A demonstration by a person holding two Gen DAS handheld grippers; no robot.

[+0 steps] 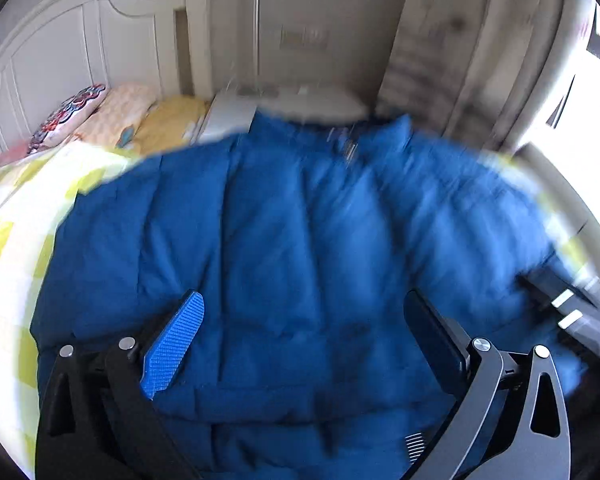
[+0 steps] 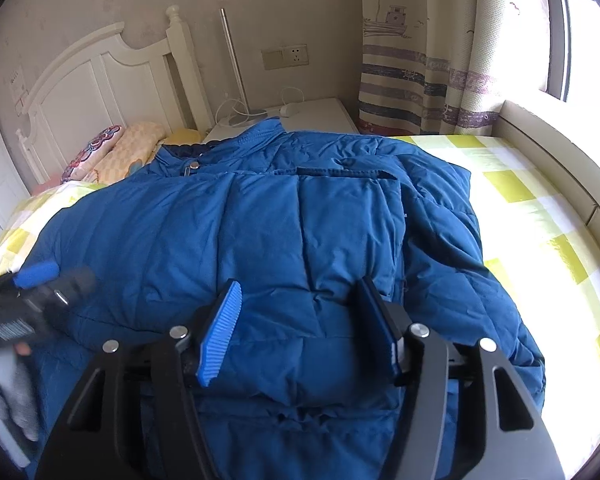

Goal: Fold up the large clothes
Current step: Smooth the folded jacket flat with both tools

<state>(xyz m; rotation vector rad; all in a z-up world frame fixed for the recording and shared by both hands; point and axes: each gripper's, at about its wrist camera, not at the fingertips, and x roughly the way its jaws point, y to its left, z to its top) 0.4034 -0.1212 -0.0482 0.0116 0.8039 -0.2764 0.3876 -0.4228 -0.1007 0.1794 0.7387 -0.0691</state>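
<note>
While the blue puffer jacket (image 2: 260, 232) lies spread across the bed (image 2: 540, 216), its collar points toward the white headboard (image 2: 100, 80) and its hem toward the two cameras. One side of the jacket is folded over its front, so a flat quilted panel lies on top. On the side away from the headboard, beside the window (image 2: 584, 40), a wide strip of the yellow-and-white checked sheet shows bare. Patterned pillows (image 2: 116, 152) lie against the headboard, just beyond the collar, and a white nightstand (image 2: 320, 116) with a cable on it stands beside the headboard, next to the striped curtain (image 2: 420, 80).

The left tongs (image 1: 304, 332) stand spread wide above the hem end of the jacket, with nothing between the pads; this view is blurred. The right tongs (image 2: 300, 320) are partly spread over the folded panel, the blue ribbed pads on either side of a fold of cloth, not visibly pressing it.
</note>
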